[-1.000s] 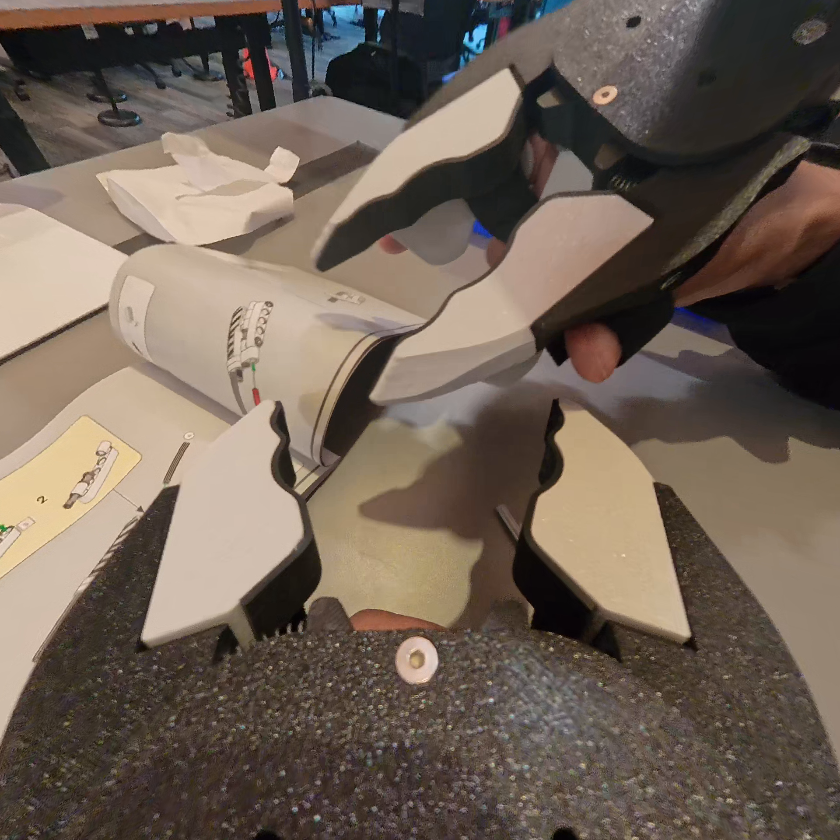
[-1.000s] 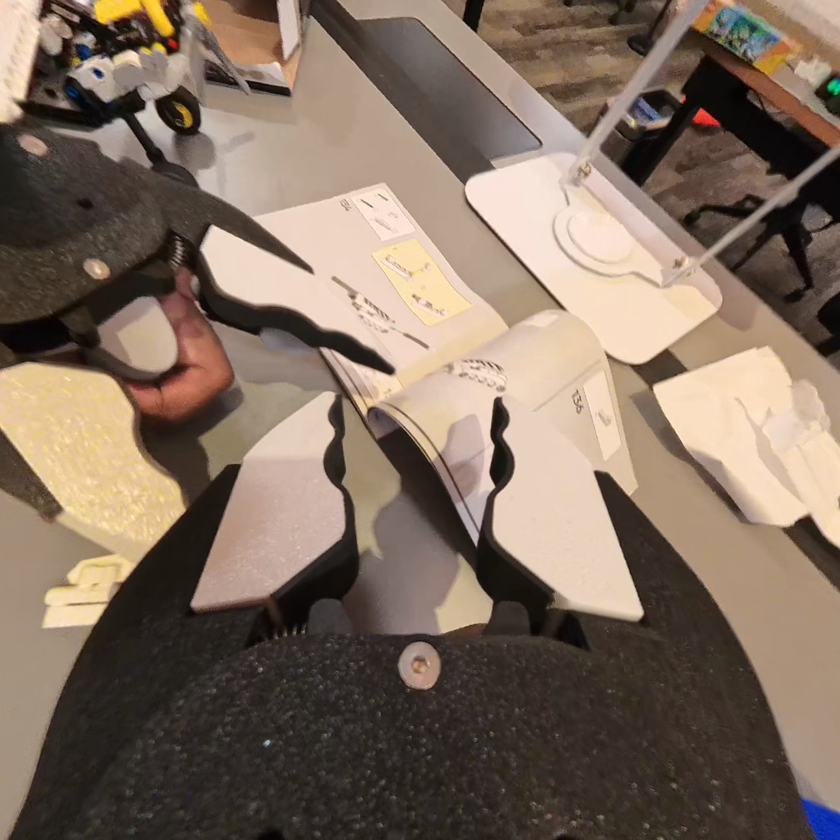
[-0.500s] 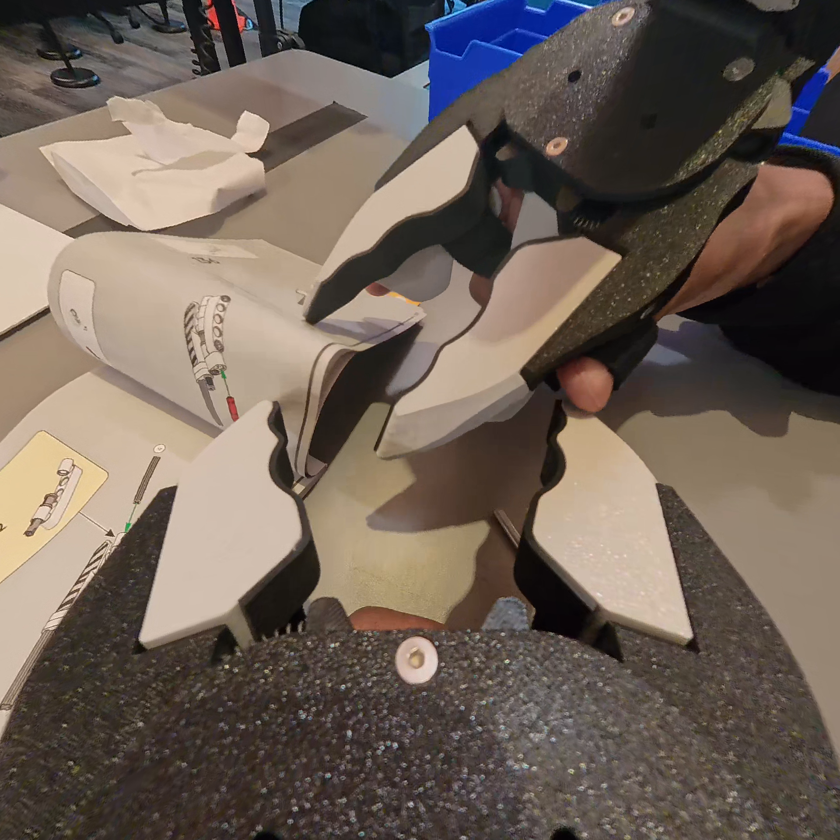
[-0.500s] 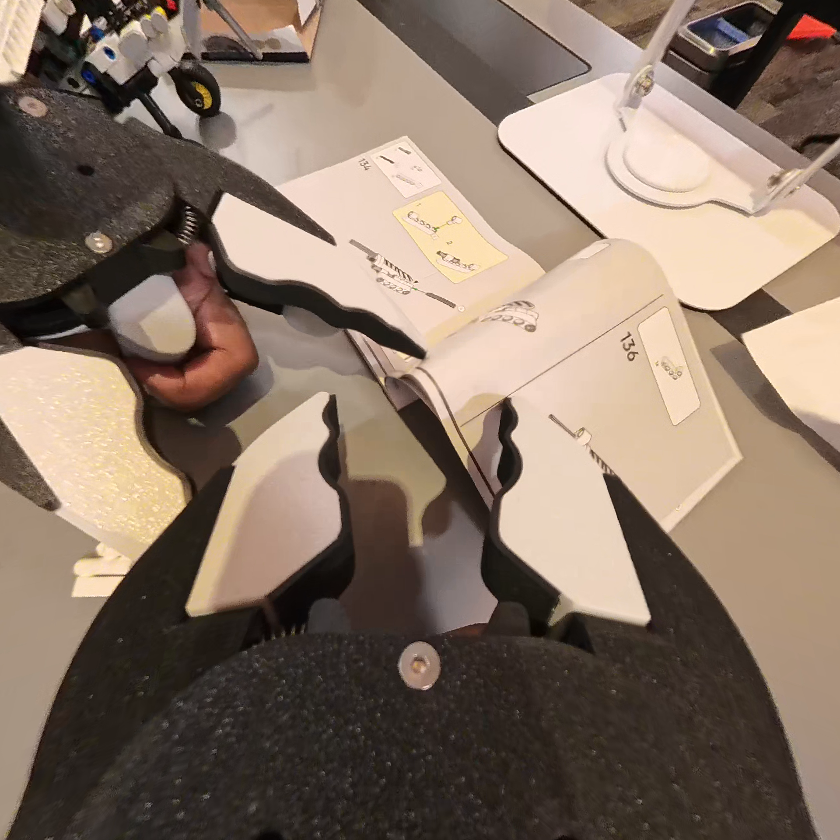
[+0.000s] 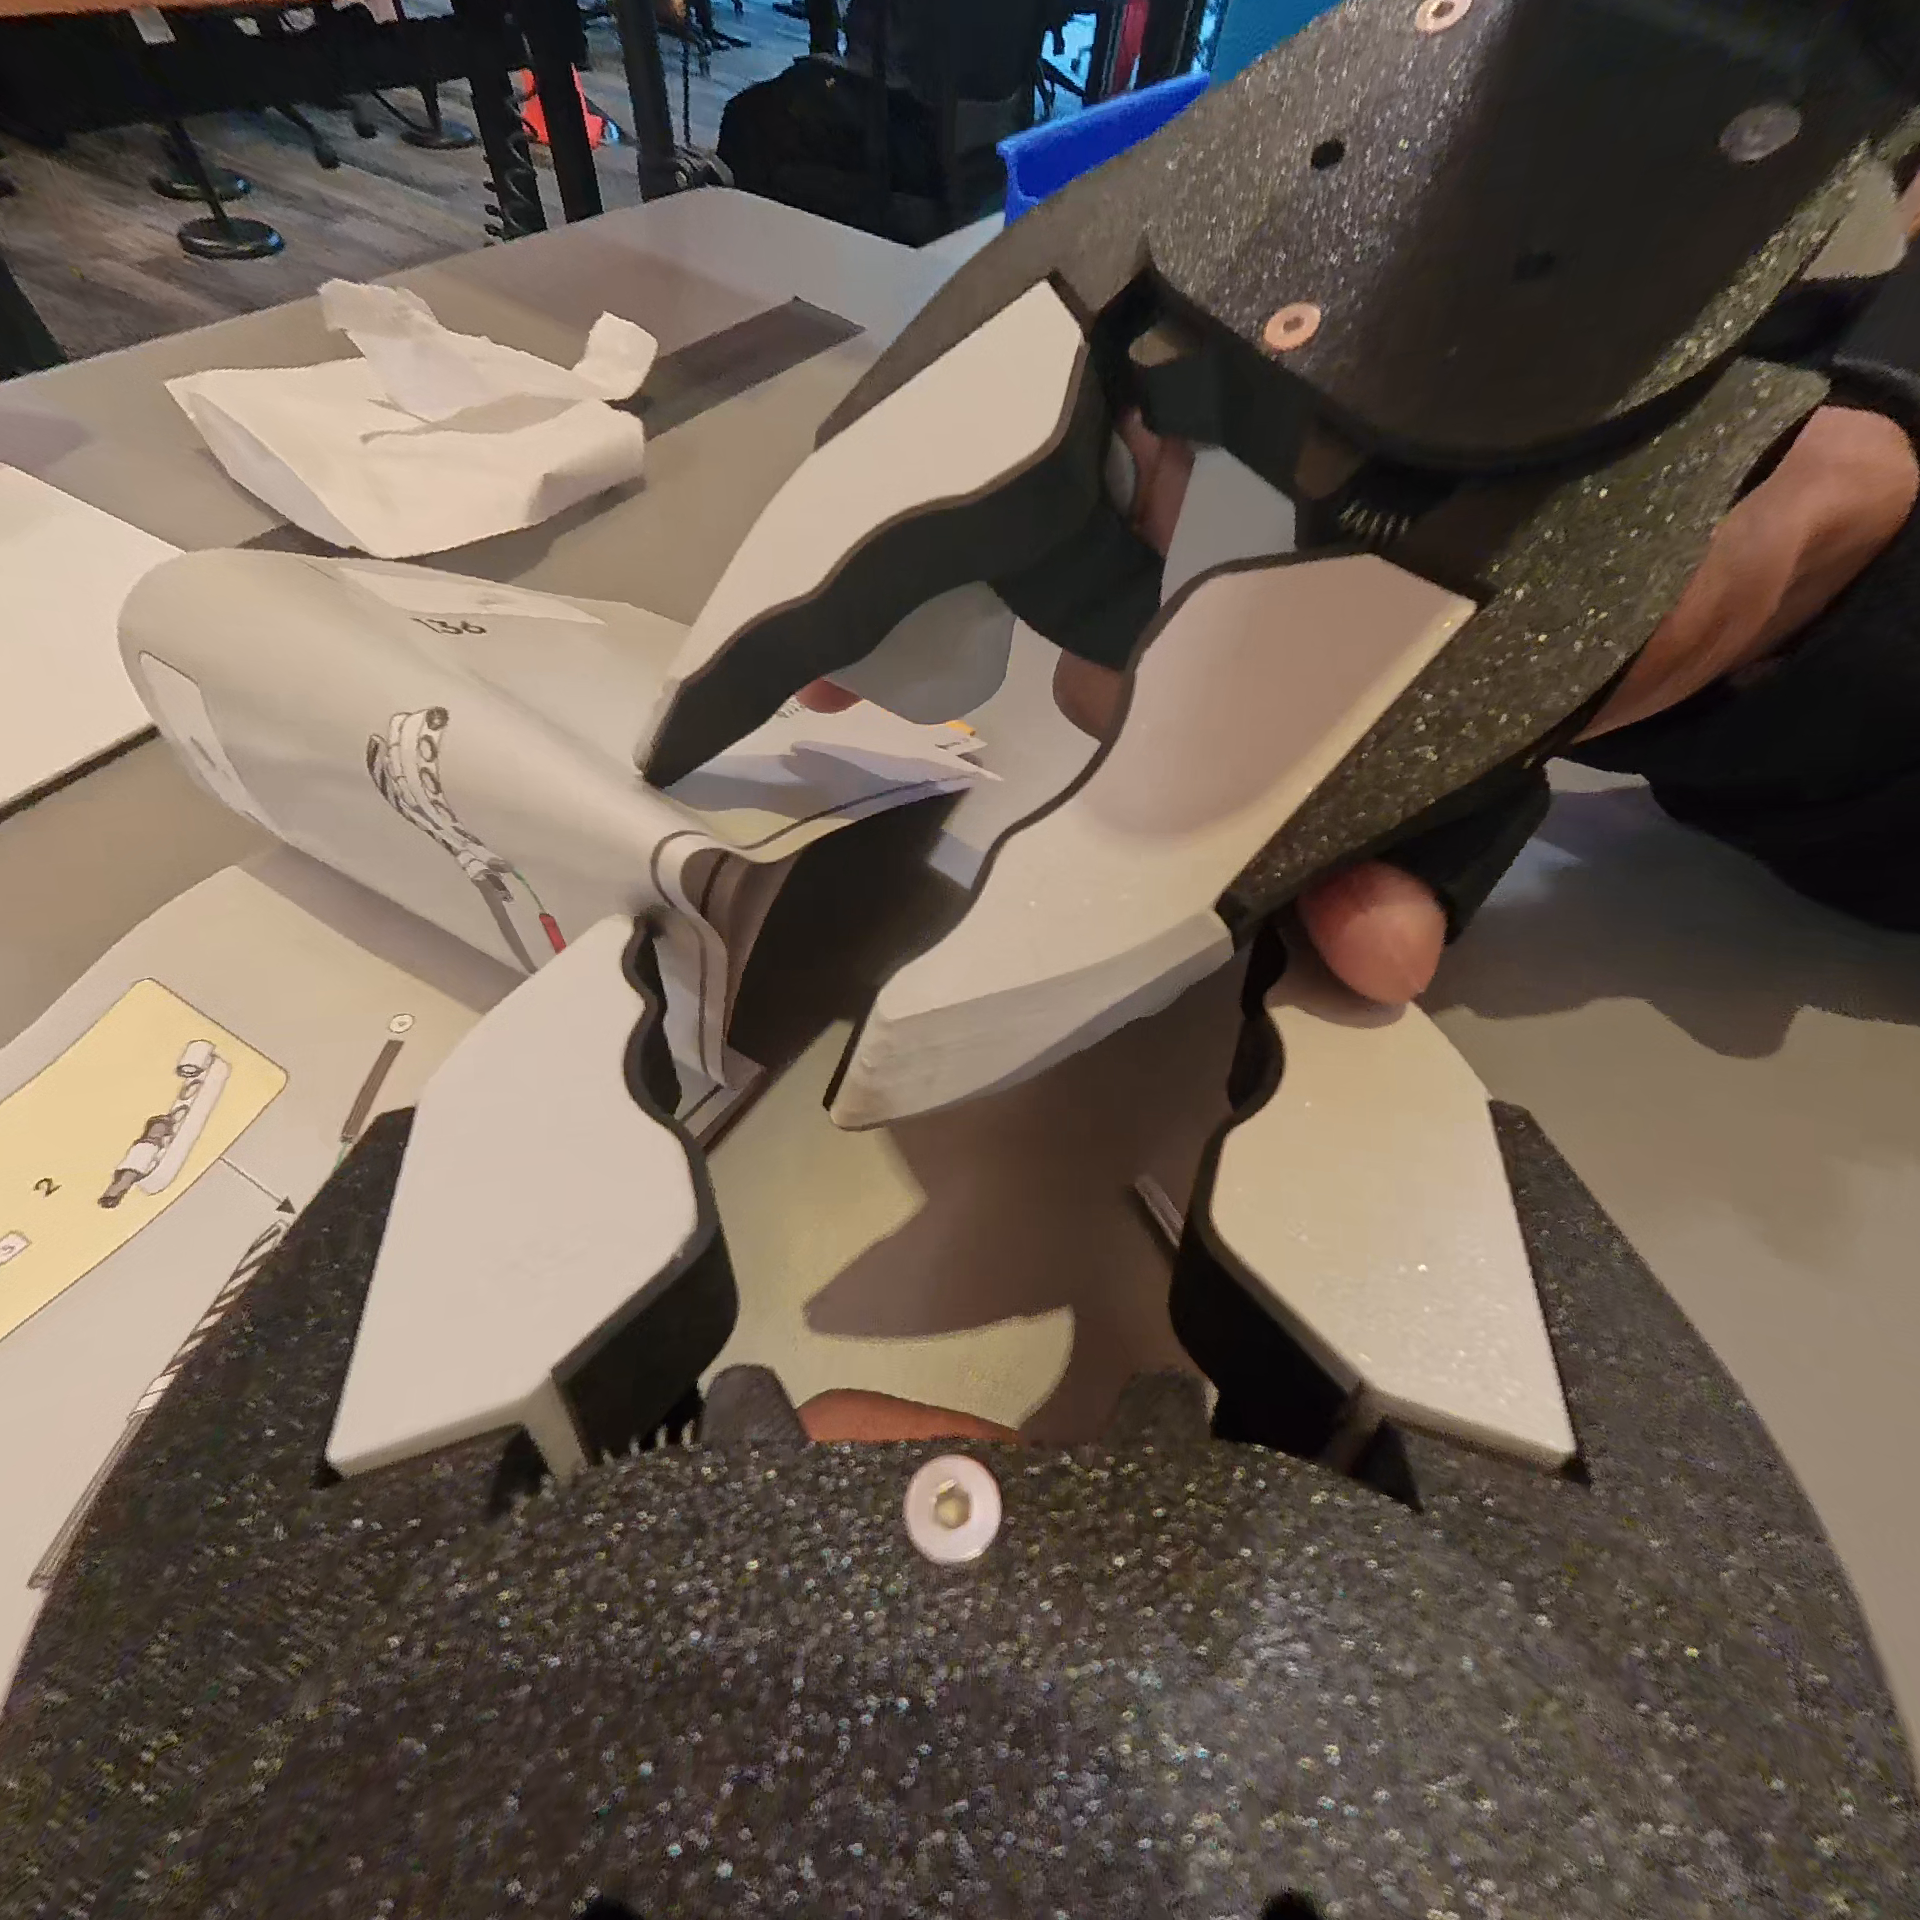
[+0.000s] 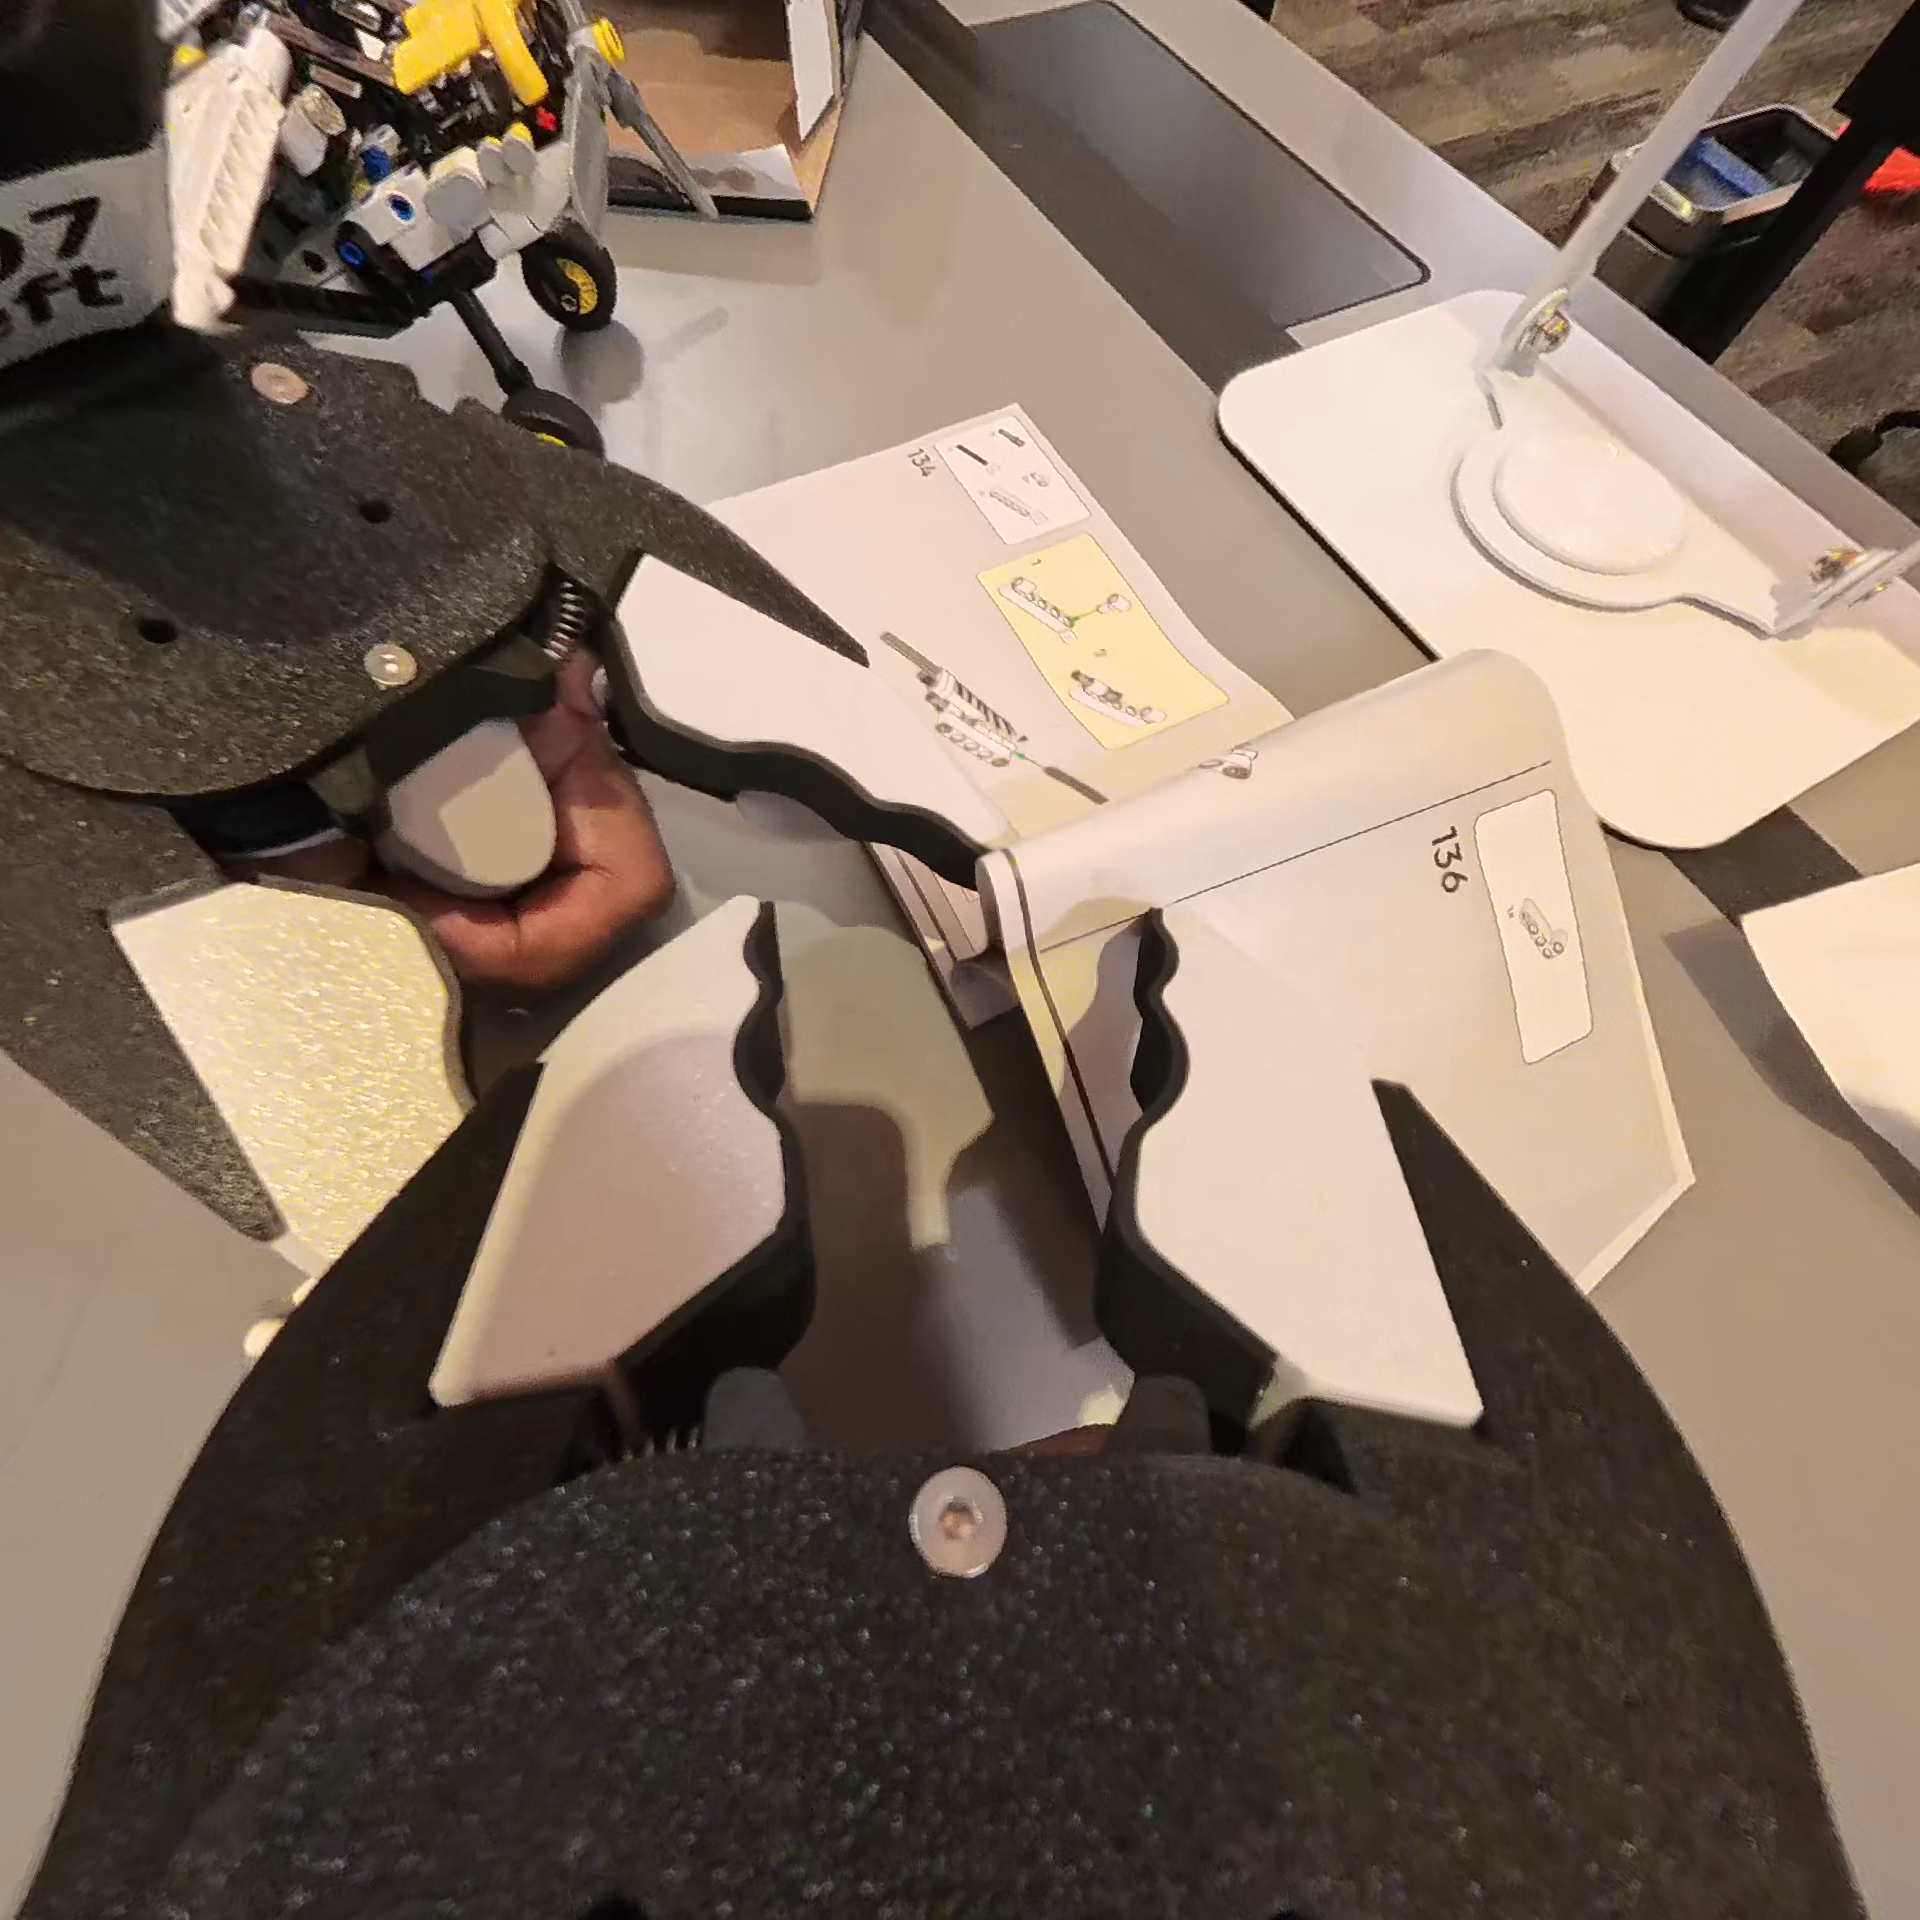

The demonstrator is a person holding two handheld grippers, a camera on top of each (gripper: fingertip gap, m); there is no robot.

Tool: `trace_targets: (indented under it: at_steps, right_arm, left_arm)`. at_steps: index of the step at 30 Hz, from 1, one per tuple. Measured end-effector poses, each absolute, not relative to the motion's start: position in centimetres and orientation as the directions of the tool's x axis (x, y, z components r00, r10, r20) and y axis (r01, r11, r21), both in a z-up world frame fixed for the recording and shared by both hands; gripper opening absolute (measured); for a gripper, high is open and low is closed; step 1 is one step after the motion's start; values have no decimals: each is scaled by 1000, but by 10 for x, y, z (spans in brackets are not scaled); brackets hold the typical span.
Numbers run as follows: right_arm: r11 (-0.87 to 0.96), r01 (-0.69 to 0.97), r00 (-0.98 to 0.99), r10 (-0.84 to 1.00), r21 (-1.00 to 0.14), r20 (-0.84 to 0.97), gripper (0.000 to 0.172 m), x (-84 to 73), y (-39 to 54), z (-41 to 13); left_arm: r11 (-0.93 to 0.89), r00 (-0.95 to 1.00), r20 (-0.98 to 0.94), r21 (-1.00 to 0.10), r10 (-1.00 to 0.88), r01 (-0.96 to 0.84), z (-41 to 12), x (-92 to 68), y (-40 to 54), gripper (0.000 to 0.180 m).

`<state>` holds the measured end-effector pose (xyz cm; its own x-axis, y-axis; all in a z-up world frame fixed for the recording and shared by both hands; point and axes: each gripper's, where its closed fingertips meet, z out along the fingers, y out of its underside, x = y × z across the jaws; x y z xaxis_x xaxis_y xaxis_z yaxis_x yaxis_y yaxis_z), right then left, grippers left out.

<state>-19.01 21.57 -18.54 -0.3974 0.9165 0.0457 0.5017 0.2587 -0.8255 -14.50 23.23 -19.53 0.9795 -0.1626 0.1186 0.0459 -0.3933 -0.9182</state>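
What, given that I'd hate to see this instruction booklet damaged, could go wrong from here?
1. One fingertip of the right gripper seems to press into the curled page; more pressure could crease or tear it.
2. Neither gripper clamps the page, so it might spring back or flop over.
3. The left gripper sits very close to the right one, and their fingers could collide.
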Motion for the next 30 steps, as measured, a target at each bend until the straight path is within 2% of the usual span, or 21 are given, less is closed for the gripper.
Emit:
trace_targets:
  at_steps: [12,19,22,25,30]
  right_arm:
    - [276,507,-425,904,-817,42,61,-195,209,-186]
    - [261,510,-415,909,-819,32,61,-198,216,-183]
    - [254,511,-410,912,-822,27,60,-198,217,-184]
    - [238,499,-397,917,-833,24,55,-199,219,-180]
    - [226,503,-392,920,-834,13,58,-197,224,-180]
  left_arm:
    - [-366,998,-39,-929,-58,-57,-193,-160,220,101]
    - [-388,951,-248,-907,183,-162,-192,-202,204,93]
    - [-396,929,-250,-909,272,-129,-191,-220,204,92]
    - [-396,916,-256,-910,309,-121,-190,-227,207,92]
    - [-399,895,-281,-908,347,-131,-188,-234,204,87]
